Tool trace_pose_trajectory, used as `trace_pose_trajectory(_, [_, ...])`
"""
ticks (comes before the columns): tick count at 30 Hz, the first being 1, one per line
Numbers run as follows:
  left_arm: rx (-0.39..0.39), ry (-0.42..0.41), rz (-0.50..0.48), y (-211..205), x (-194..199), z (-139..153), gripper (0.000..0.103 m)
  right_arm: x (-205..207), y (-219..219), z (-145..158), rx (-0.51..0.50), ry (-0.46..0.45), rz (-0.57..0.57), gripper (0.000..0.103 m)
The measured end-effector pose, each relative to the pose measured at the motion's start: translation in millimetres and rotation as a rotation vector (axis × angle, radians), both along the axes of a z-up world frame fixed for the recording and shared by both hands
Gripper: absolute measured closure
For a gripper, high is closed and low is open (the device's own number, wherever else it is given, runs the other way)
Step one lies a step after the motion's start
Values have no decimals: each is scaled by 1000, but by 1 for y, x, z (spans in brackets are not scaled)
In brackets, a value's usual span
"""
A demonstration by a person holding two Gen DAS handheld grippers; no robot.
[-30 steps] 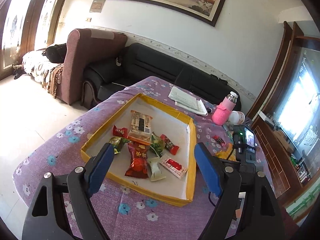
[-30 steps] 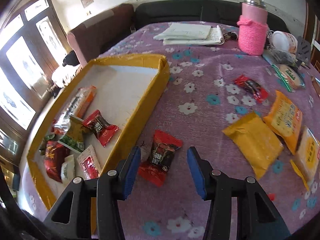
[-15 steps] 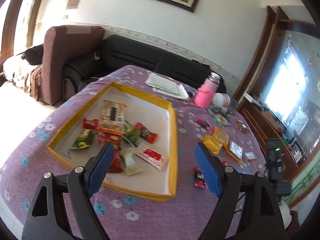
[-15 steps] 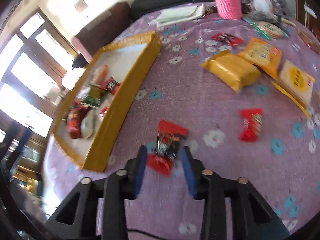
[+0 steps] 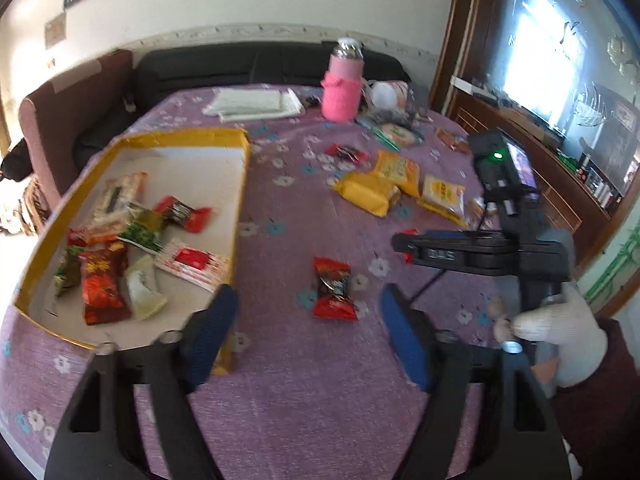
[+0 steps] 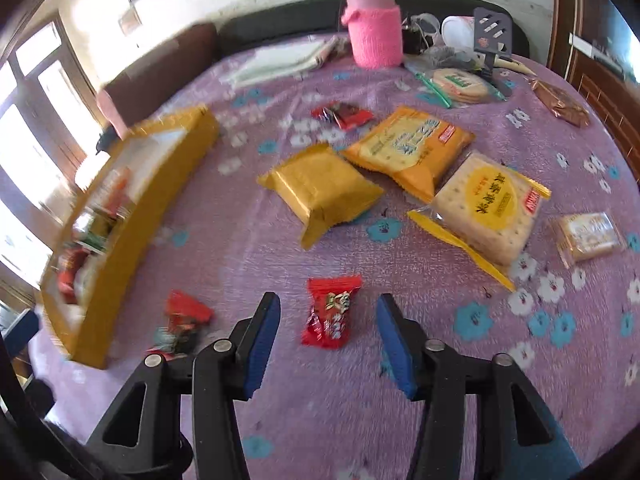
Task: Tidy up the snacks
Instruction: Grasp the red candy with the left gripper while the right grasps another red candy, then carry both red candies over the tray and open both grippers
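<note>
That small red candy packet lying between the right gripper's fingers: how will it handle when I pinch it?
The red candy packet lies flat and looks light, so it probably lifts easily. Its glossy crinkled wrapper may crush or slip under the pads. The purple tablecloth looks fuzzy, so pushing it would likely drag.

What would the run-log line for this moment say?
left hand-held gripper: closing, nothing gripped | right hand-held gripper: open, over red candy | yellow tray: holds snacks
</note>
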State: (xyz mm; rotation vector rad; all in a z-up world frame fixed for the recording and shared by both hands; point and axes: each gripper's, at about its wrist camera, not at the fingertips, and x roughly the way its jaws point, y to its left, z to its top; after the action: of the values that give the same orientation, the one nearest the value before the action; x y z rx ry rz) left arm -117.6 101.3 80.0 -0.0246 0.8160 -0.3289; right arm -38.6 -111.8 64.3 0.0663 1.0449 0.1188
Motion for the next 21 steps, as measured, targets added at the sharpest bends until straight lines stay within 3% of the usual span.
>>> trace_pose_trajectory(1, [-3,20,-9,-2,2,-2,55,-1,0,-1,-8,-19,1,55])
trace_pose_trajectory(4, [19,35,-12,-12,10,-7,55,-8,-5,-3,-27,-59,-3,80])
trace_pose_trajectory(10, [112,35,-48,-41,30,-21,55,-18,-44,1,108,-114,-59,80])
trace_pose_trajectory(13, [148,81,-60,-48,42,-37,55,-22,-59,4,171,-136,-79,80])
trace_pose_trajectory(17, [162,135,-67,-52,48,-57,55,-24,-60,10,204,-161,-58,80])
trace_pose_trajectory(21, [189,114,-77,-58,51,-60,57,-26,-55,13,213,-171,-36,80])
